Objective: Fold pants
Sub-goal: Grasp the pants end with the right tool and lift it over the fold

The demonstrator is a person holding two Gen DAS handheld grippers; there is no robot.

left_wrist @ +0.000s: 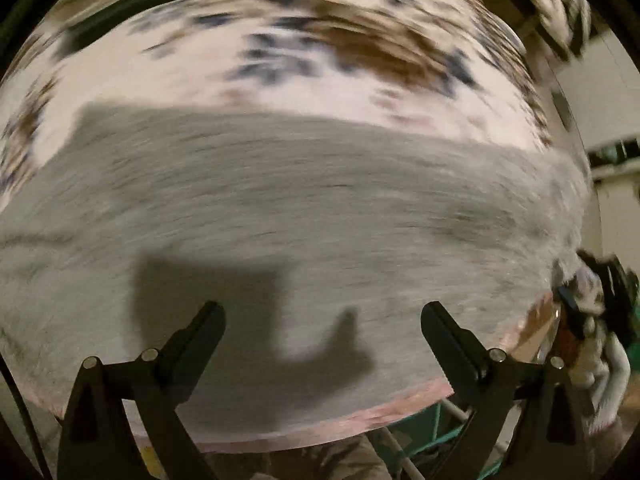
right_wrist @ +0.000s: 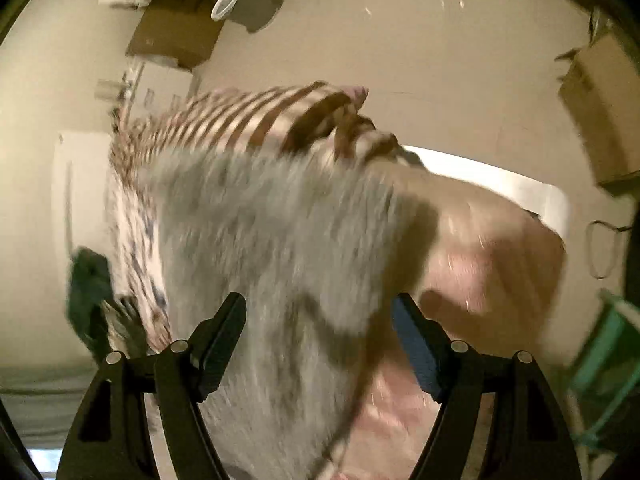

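Grey pants (left_wrist: 304, 208) lying spread flat across a table under a pink cloth printed with brown and dark blue blotches (left_wrist: 304, 68), seen heavily blurred from the left wrist camera. Covering the near half of the tabletop, right up to the pink near edge (left_wrist: 360, 416). Left gripper (left_wrist: 323, 314) held above the grey fabric, jaws wide apart, nothing between them, fingertips (left_wrist: 212, 312) clear of the cloth as far as the blur allows. Dark shadow of the tool (left_wrist: 224, 312) cast on the pants just ahead of the fingers. At the right rim of that view, a white-gloved hand (left_wrist: 600, 364) around a black device, off the table corner.

From the right wrist camera, the same grey pants (right_wrist: 280, 248) stretching away from the lens along the table, patterned cloth (right_wrist: 240, 116) beyond them and down the left side, bare pink cloth (right_wrist: 492, 256) to the right. Right gripper (right_wrist: 319, 306) likewise spread wide, gripping nothing; blue pad (right_wrist: 412, 344) visible on the inner face of the right finger. Whether the tips touch the fabric cannot be told through the blur. Cardboard boxes (right_wrist: 600, 112) and a beige floor (right_wrist: 420, 40) behind, green frame (right_wrist: 608, 352) at lower right.
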